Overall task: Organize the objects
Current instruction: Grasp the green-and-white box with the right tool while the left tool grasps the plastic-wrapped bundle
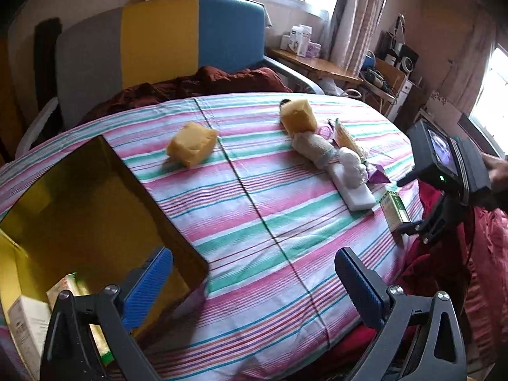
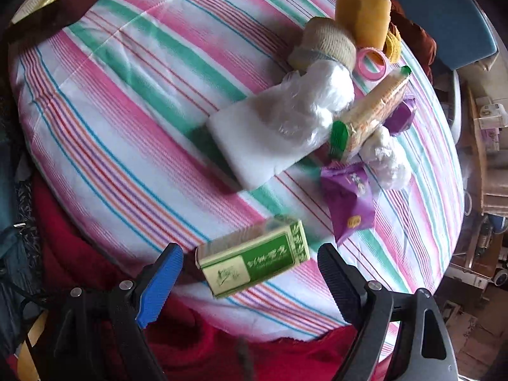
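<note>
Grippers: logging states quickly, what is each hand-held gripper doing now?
Left hand-held gripper: open, empty.
Right hand-held gripper: open around the green box, not gripping.

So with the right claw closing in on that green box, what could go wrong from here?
1. The green box lies at the table's edge, over the red cloth; a nudge from the open right claw could tip it off.
2. It sits skewed between the fingers, so it may twist when squeezed.
3. The purple packet lies close by and could get knocked.
</note>
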Demonstrator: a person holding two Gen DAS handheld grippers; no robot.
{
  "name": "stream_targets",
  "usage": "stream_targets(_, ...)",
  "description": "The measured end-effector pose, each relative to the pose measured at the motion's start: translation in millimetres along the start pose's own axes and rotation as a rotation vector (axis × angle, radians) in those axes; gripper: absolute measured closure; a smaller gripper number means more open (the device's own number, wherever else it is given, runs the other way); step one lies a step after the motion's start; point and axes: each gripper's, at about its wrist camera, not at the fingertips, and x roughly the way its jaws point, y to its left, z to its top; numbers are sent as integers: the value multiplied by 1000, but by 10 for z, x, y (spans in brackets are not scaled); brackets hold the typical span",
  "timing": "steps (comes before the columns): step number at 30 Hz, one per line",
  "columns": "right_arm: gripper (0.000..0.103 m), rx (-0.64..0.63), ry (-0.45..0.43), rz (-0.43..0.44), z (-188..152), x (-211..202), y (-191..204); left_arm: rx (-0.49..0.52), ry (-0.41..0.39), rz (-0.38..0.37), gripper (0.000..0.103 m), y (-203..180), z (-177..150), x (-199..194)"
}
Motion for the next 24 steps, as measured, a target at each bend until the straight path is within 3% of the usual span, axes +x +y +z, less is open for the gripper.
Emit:
stream_targets(3,15,8,2,15,21,54,-57,21,19,-13,0,-78,23,82)
stream_targets(6,24,27,-18,45,4,63,-86,42,45,-25,0,-162,36,184)
stream_targets(8,25,49,-45,63,-23,29,-106,48,59,-34,0,-194,57,243)
stream_targets(15,25,282,-195,104,-237,-125,-408,80,117,-80,0,-415,225,596)
stream_targets(19,25,346,-262,100,-313,-219,-459,49,131,-142,2,-556,442,768)
stream_targets(22,25,362,-287,102,-335,-265,-460,62,95,-192,10,-731,640,845)
stream_targets(24,25,361,-298,105,-343,-289,-451,68,101,-216,23,-832,747,938)
